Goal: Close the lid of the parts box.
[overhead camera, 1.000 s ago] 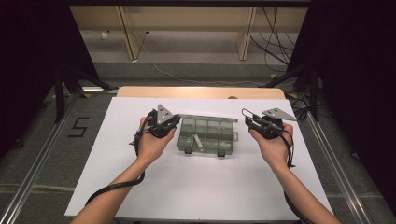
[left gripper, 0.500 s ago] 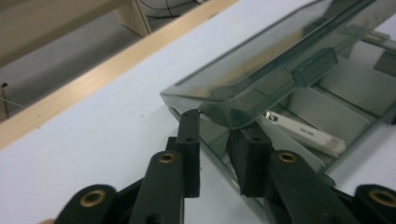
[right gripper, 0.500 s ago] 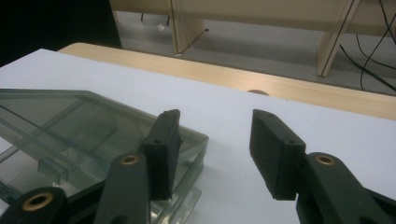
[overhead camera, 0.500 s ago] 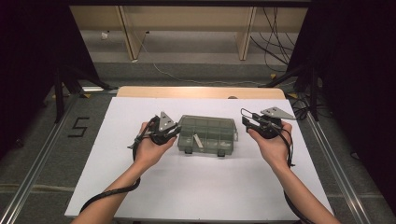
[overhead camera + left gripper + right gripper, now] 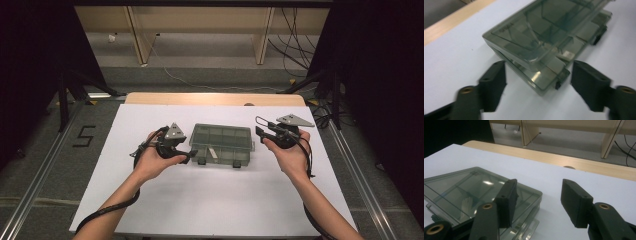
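Left gripper (image 5: 537, 82) jaws just opened wide; near corner of clear compartment box (image 5: 549, 37) lay between them, untouched. Right gripper (image 5: 537, 202) also opening, empty, box beside it. Advice: square jaws before closing.

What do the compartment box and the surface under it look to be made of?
Compartment box: seemingly hard, smoky see-through plastic; its dividers show through the lid, which catches glossy glare, and it has dark clasps. Table top: a matte white sheet or board, without glare; a wood-look strip edges its far side.
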A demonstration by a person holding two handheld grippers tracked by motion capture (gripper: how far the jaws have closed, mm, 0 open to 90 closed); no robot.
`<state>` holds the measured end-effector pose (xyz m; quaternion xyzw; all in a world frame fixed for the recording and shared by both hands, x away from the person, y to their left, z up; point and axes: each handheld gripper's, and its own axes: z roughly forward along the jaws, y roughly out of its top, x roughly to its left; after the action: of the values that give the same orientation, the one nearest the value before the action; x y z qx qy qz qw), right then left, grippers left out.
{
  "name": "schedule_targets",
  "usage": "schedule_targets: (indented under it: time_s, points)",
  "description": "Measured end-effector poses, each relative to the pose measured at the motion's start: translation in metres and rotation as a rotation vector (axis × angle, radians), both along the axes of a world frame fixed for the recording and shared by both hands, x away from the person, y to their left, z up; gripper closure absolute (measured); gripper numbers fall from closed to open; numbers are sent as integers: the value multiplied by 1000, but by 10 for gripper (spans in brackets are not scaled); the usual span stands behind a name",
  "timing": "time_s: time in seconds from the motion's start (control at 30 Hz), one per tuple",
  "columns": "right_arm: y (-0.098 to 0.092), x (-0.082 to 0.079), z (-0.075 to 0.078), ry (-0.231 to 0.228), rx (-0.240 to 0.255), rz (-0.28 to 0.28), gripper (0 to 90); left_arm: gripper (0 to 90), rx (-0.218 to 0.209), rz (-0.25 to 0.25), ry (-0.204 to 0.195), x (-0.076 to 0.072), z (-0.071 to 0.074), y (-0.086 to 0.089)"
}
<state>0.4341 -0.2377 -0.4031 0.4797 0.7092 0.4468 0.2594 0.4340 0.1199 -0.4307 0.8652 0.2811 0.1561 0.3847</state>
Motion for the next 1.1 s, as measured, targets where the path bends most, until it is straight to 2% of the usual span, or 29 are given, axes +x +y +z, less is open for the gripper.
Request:
schedule_targets:
  time_s: [0.07,0.2,0.3,0.33,0.43,0.47,0.5,0.53,0.63,0.73,0.77,0.8,0.83,0.87,0.9,1.0,1.03,1.1]
  points:
    - [0,0,0,-3,0,2,462,165,13,-7,7,0,1,1]
    - [-1,0,0,-1,3,8,455,155,10,-17,15,1,5,5]
    - [-1,1,0,-4,22,23,450,156,-9,-16,11,0,11,9]
    - [-1,1,0,-4,24,22,449,160,-27,-14,13,0,14,10]
    - [0,1,-1,-12,27,19,446,165,-47,-11,-5,0,22,12]
    - [0,1,0,6,22,25,446,169,-55,-5,-10,1,24,12]
    - [1,1,-1,-4,23,15,446,169,-76,8,-20,1,25,11]
    - [1,0,-1,12,13,15,445,179,-85,28,-32,1,27,9]
    - [4,0,-3,9,29,35,444,230,-113,41,-56,4,30,3]
    - [8,0,-4,5,30,52,464,320,-112,56,-66,7,31,-4]
    - [8,-1,-4,14,15,54,489,342,-114,59,-65,8,31,-7]
    - [9,-1,-4,13,26,59,525,348,-117,53,-50,8,30,-10]
    - [10,-1,-5,-2,30,57,549,361,-108,55,-67,10,30,-12]
    - [11,-2,-5,2,20,70,561,390,-114,63,-60,10,29,-14]
    - [13,-3,-4,19,37,79,579,409,-120,69,-49,11,28,-16]
    - [16,-3,-6,-13,8,92,644,472,-111,83,-54,13,27,-20]
    - [17,-4,-5,3,9,99,662,484,-109,91,-52,13,27,-21]
    - [19,-5,-6,-14,-8,109,740,511,-105,106,-65,12,27,-23]
